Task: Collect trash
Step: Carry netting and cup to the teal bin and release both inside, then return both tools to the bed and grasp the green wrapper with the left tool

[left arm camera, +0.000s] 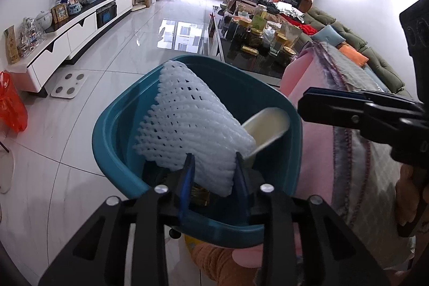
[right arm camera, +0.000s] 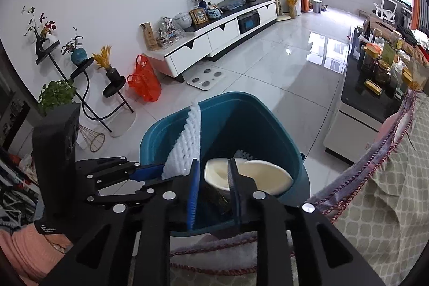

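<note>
A teal trash bin (left arm camera: 112,141) stands on the floor beside the sofa and also shows in the right wrist view (right arm camera: 268,119). My left gripper (left arm camera: 214,165) is shut on a white foam fruit net (left arm camera: 187,125) and holds it over the bin's opening. The net shows edge-on in the right wrist view (right arm camera: 185,146). My right gripper (right arm camera: 213,165) is shut on the rim of a crumpled cream paper cup (right arm camera: 257,176), held over the bin. The cup also shows in the left wrist view (left arm camera: 268,127). Dark trash lies at the bin's bottom.
A pink blanket (left arm camera: 311,146) and grey patterned cover (right arm camera: 388,178) drape the sofa edge. A black coffee table (right arm camera: 370,98) with jars stands to the right. A white TV cabinet (right arm camera: 214,44), scale (right arm camera: 206,78) and orange bag (right arm camera: 144,82) are across the tiled floor.
</note>
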Demonstrator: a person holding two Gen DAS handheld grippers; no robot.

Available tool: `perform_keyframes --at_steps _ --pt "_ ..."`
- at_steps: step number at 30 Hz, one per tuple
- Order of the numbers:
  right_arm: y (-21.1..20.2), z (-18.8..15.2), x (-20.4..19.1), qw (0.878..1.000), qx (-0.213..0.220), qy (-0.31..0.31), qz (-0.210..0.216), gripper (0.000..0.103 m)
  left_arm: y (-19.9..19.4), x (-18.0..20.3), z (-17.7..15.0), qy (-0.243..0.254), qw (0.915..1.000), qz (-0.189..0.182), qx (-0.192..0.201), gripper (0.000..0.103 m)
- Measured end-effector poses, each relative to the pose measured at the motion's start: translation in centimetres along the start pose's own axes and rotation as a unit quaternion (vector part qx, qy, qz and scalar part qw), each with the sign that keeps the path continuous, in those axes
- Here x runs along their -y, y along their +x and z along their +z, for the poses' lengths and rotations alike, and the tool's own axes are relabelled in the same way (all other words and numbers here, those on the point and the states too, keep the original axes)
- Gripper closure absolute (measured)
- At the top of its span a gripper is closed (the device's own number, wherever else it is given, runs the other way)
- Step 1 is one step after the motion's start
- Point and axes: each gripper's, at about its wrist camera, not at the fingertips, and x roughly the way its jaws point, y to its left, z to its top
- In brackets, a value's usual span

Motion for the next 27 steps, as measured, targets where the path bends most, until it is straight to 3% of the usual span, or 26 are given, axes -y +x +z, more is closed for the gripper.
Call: perform_keyframes --at_steps 16,21,27 --pt "-5.4 -1.9 0.6 0.998 0.057 0.021 0.018 0.074 -0.3 0.4 -0.1 -0.002 1.0 0.004 0.004 0.062" --pt "-8.4 -3.7 1.1 0.996 0.085 0.027 0.016 0.071 -2.2 1.8 -0.2 0.011 0.9995 -0.006 0.03 0.062" --pt "-13.0 -6.9 2.2 0.991 0.127 0.044 -0.005 0.059 -6.0 6.0 -0.9 0.052 0.9947 -0.045 0.076 0.05"
